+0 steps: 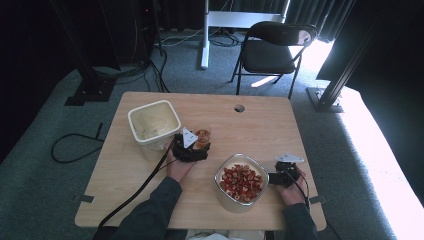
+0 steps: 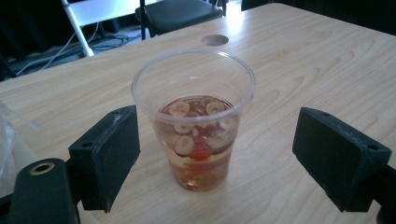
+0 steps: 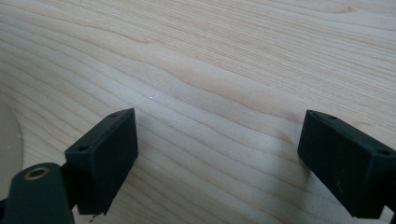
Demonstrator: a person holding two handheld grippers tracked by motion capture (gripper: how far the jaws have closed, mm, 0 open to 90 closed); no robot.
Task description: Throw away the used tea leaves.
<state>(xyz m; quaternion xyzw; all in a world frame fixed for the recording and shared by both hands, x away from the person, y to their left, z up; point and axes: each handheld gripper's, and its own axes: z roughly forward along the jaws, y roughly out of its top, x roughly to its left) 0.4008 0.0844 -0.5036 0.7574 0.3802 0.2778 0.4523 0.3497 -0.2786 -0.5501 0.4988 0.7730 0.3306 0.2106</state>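
Jaws wide, one cup (image 2: 194, 119), perhaps two tubs (image 1: 154, 123)

Grey carpet (image 1: 45, 150), 1 black folding chair (image 1: 272, 50), perhaps dark curtains behind.

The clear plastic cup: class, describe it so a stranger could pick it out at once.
Start at the wooden table. Between the cream tub at the left and the glass bowl of red slices stands the clear plastic cup, framed by the open left tongs. It alone holds amber liquid with floating fruit slices.
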